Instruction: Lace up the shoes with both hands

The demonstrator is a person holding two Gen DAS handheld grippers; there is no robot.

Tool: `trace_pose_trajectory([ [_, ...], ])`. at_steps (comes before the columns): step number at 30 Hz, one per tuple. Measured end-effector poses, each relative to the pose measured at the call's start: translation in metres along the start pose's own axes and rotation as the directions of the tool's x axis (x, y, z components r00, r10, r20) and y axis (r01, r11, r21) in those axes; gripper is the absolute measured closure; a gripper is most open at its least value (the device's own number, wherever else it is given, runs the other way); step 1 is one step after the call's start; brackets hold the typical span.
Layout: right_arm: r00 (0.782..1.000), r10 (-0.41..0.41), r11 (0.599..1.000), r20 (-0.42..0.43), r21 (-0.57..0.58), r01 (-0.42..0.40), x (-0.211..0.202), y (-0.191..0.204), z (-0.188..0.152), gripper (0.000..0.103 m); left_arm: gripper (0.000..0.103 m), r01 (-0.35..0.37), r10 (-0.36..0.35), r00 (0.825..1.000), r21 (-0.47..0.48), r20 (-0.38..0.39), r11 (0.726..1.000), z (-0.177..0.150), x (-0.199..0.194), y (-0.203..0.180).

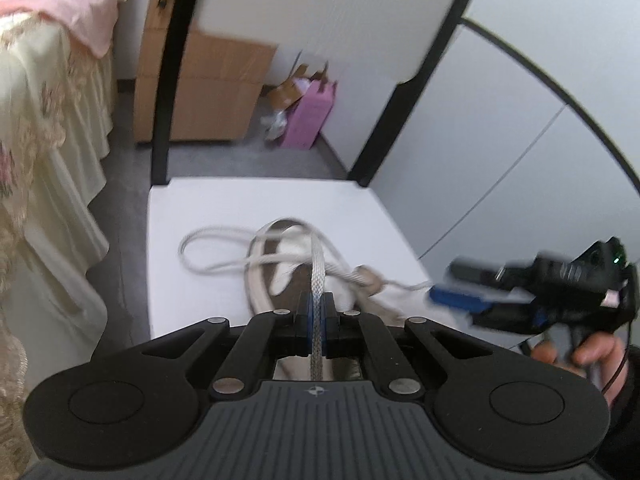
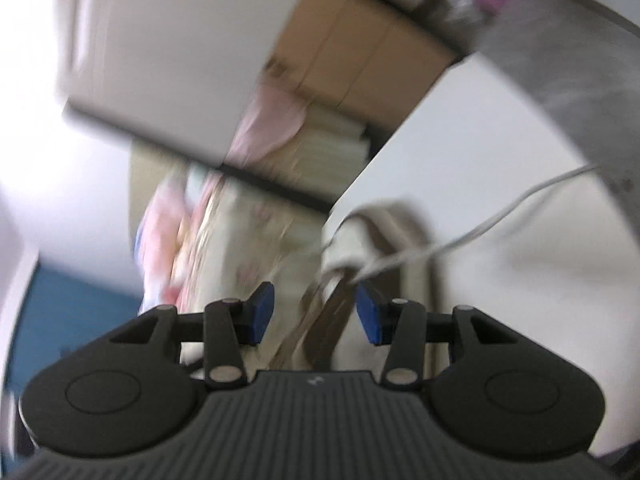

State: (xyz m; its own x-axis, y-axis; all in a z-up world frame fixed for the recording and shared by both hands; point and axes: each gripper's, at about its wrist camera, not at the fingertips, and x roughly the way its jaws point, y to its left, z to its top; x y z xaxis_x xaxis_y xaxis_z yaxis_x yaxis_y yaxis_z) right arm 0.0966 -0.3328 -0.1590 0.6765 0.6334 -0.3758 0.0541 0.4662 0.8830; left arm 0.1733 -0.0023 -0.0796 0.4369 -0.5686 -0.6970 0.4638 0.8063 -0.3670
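Bed skirt hangs off left of the white surface. Lace loops over the surface's left-middle and runs up into the left gripper, jaws clamped tight on it. Shoe, beige and brown, lies mid-surface toward the near edge, just under that gripper. Right gripper hangs off the surface's right edge, jaws wide apart, nothing between them; hand grips its handle.

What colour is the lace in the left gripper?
Silvery grey, with a braided weave. The lace shows best in the left wrist view, pinched in the left gripper.
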Motion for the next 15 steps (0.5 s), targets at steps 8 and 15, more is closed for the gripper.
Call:
trace_pose_trajectory([
  [8, 0.977, -0.003, 0.954, -0.215, -0.292, -0.061, 0.017, 0.062, -0.037, 0.056, 0.099, 0.053, -0.054, 0.999, 0.119, -0.001, 0.992, 0.006, -0.030, -0.053],
  [15, 0.973, -0.014, 0.950, -0.232, -0.307, -0.059, 0.007, 0.072, -0.046, 0.094, 0.099, 0.064, -0.065, 0.998, 0.169, 0.006, 0.984, 0.002, -0.042, -0.080],
])
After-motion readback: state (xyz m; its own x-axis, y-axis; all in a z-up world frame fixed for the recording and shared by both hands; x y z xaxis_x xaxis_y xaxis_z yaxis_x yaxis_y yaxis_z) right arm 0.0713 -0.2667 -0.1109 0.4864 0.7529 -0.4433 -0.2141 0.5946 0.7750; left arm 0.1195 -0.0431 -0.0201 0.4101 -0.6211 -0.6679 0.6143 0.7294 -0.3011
